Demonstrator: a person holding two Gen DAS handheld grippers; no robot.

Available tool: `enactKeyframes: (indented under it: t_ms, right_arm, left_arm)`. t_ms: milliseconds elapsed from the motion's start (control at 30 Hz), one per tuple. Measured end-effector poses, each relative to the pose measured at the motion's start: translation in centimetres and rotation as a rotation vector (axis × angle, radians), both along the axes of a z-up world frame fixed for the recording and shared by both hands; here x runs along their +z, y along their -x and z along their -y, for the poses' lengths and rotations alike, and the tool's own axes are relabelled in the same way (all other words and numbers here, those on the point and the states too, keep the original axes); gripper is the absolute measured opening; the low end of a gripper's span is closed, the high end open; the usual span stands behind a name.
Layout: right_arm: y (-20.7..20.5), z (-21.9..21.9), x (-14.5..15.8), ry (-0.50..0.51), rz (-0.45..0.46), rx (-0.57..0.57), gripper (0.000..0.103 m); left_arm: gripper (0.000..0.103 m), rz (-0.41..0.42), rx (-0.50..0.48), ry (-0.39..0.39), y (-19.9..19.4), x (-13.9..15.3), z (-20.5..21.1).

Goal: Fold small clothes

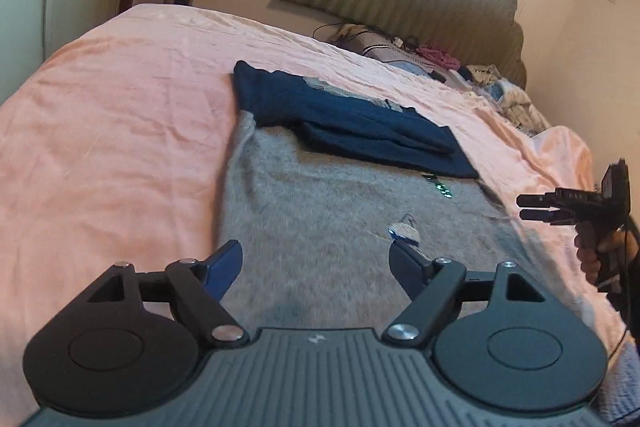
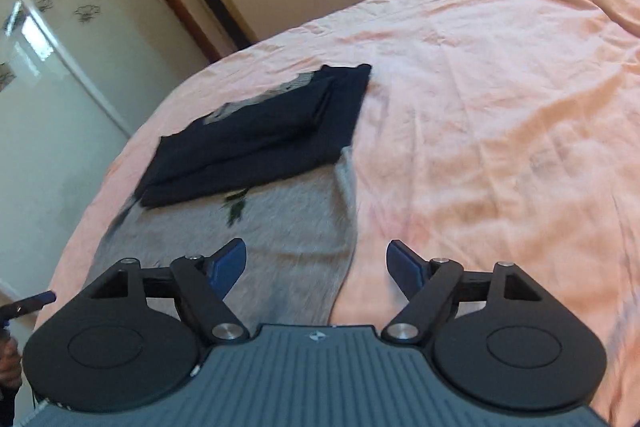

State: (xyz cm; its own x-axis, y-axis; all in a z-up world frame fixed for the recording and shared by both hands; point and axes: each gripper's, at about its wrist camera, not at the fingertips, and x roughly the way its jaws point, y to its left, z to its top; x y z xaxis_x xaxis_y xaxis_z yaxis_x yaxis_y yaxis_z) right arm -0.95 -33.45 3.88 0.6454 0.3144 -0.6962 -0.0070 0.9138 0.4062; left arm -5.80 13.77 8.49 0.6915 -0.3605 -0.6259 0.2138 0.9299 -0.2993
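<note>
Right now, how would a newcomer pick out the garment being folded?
Find the pink bedsheet covering the bed. On it lies a flat grey fuzzy garment, its navy part folded over the far end, unlike the loose clutter by the headboard.

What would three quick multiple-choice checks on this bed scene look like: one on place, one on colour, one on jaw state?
1. Where do the folded navy sleeves lie?
A. on the grey fuzzy sweater's far end
B. on the floor
C. between the jaws

2. What colour is the bed sheet?
A. white
B. pink
C. green

3. How do both grippers' jaws stand?
A. shut on cloth
B. shut, empty
C. open, empty

Key: 1 A, the folded navy sleeves rest across the grey fuzzy sweater; 2 B, the sheet is pink; 3 C, the left gripper and right gripper show wide gaps with nothing between.
</note>
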Motion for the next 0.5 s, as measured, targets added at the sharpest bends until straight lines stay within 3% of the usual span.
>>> enactKeyframes:
  t_ms: [67,133,167,200,233,300,367,400,500]
  right_arm:
    - [-2.6,-1.1,-1.4,0.058,0.002,-0.017,0.066]
    - [-3.4,-1.6,-1.8,0.046,0.017,0.006,0.060]
    - [-3.5,-2.2,-2.2,0.018,0.017,0.034,0.030]
    - [-3.8,-2.5,-2.6,0.021,0.003,0.048,0.009]
    - [-3.6,-2.7,-2.7,0.045,0.026,0.056,0.009]
    - [-3.3,-1.9,-2.7,0.035,0.036,0.046,0.007]
    - [-2.9,0.1,-2.7,0.035,0.037,-0.007,0.006]
    - [-2.7,1.4,-3.0,-0.011,0.035,-0.030,0.005]
    - [-2.5,1.1,-2.9,-0.031,0.032,0.006,0.008]
  left_arm:
    - [0.081,0.020,0.058,-0.144,-3.2,-0.9,2.0]
    - [0.081,0.015,0.123,-0.230,-6.1,-2.0,2.8]
    - [0.080,-0.006,0.134,-0.232,-7.4,-2.6,2.7]
    - [0.079,-0.035,0.130,-0.228,-8.5,-3.3,2.5]
    - [0.071,-0.059,0.142,-0.239,-9.5,-4.1,2.3]
    - [0.008,-0.010,0.189,-0.303,-9.8,-4.5,1.9]
    - [0.005,-0.047,0.222,-0.190,-9.9,-4.4,-0.2]
    - [0.005,-0.045,0.213,-0.176,-9.6,-4.5,-0.6]
    - [0.006,-0.017,0.186,-0.259,-9.2,-4.2,0.6]
